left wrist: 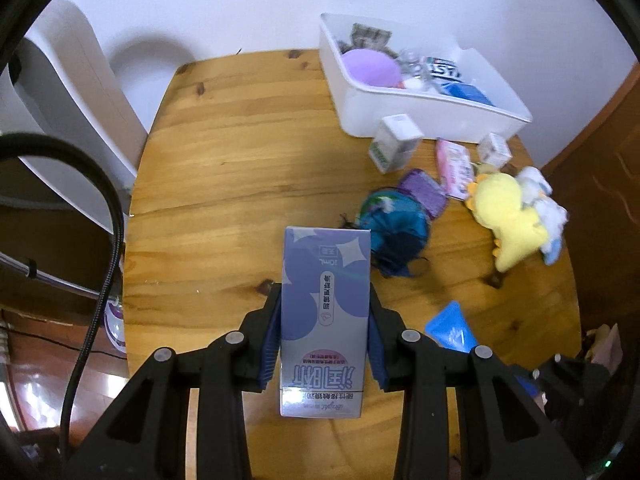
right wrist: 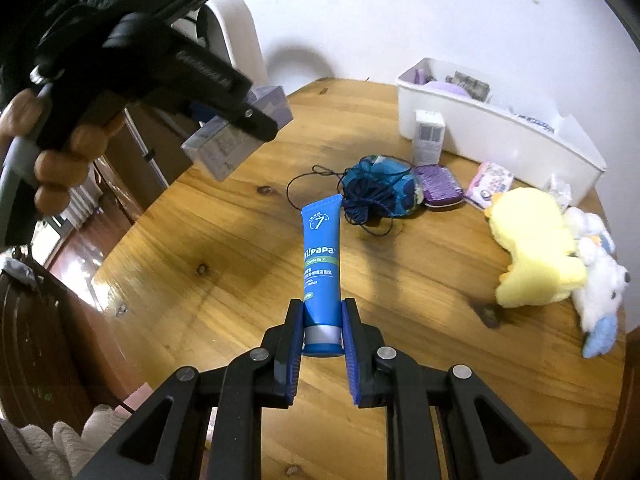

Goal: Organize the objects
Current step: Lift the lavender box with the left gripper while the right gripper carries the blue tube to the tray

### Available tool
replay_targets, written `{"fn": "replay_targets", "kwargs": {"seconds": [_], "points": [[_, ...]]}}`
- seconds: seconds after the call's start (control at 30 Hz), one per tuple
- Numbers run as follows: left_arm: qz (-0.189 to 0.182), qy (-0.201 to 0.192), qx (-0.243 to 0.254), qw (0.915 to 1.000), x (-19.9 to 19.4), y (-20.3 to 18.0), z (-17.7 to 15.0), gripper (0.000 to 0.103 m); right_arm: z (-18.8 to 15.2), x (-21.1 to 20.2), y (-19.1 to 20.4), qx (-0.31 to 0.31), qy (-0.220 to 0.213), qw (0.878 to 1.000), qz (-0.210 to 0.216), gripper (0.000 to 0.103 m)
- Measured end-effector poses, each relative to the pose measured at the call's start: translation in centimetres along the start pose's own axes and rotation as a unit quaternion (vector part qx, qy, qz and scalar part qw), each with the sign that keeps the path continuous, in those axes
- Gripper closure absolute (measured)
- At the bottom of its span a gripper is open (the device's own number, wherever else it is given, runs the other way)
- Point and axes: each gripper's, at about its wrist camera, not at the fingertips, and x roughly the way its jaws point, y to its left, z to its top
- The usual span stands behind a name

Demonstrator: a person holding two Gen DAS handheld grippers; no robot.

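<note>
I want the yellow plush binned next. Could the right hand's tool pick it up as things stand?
Probably not yet: the right tool is shut on the blue tube. Nothing covers the yellow plush; the tube must go first.

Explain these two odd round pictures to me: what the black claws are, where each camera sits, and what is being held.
Each picture comes from a camera mounted on a hand-held gripper, a two-fingered tool a person carries. The left hand-held gripper clamps a purple box. The right hand-held gripper clamps a blue tube near its cap. In the right view a hand carries the left tool. On the wooden table lie a white bin of items, small boxes, a blue pouch and a yellow plush toy.
</note>
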Motion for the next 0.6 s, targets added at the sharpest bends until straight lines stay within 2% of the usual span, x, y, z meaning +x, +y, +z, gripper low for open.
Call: {"fn": "replay_targets", "kwargs": {"seconds": [0.33, 0.5, 0.6], "points": [[-0.025, -0.022, 0.035, 0.9988, -4.8, -3.1, -1.8, 0.063, -0.2, -5.0, -0.7, 0.027, -0.036, 0.999, -0.013, 0.084], [-0.030, -0.042, 0.057, 0.9970, -7.4, -4.7, -1.2, 0.063, 0.9, -7.9, -2.5, 0.056, -0.047, 0.997, -0.026, 0.084], [-0.029, -0.060, 0.072, 0.9952, -8.9, -5.7, -0.1, 0.063, 2.3, -9.5, -4.1, 0.069, -0.055, 0.995, -0.050, 0.084]]}}
